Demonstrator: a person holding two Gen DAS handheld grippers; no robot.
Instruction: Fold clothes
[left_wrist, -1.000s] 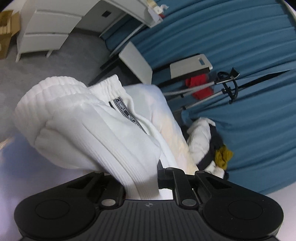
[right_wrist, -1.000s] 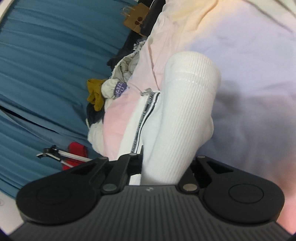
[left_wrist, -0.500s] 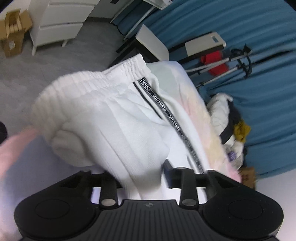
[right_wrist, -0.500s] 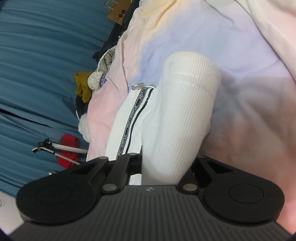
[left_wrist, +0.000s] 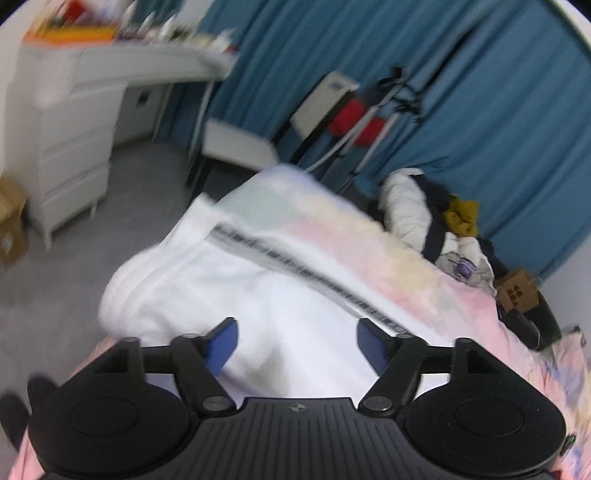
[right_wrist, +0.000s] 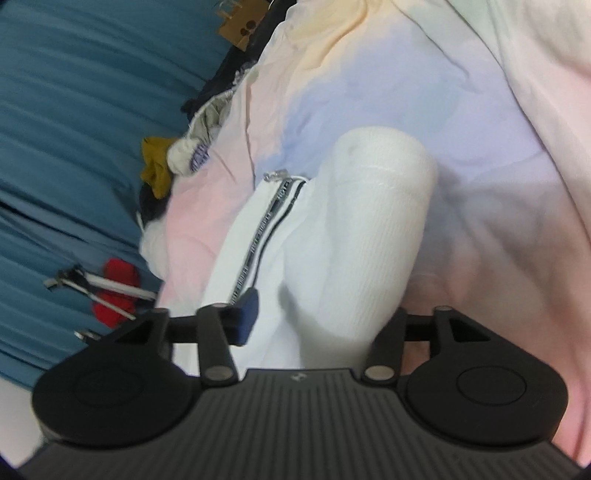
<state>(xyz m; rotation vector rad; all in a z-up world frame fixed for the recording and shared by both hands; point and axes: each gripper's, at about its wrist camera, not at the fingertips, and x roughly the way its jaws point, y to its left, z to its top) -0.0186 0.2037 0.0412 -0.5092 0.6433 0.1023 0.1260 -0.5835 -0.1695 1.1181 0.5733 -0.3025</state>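
On bed, left wrist: white trousers (left_wrist: 258, 295) lay on pastel sheet (left_wrist: 461, 306); left tool (left_wrist: 297, 343) just opened wide, holding nothing | right wrist: right tool (right_wrist: 317, 314) opening, ribbed cuff (right_wrist: 384, 206) between jaws, left pad clear.

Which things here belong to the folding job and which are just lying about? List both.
Job:
- white trousers with the black lettered stripe
- left tool, open, its fingers just spread
- right tool, open, also just spread

Lying about:
- pile of clothes
- cardboard box
- white drawers
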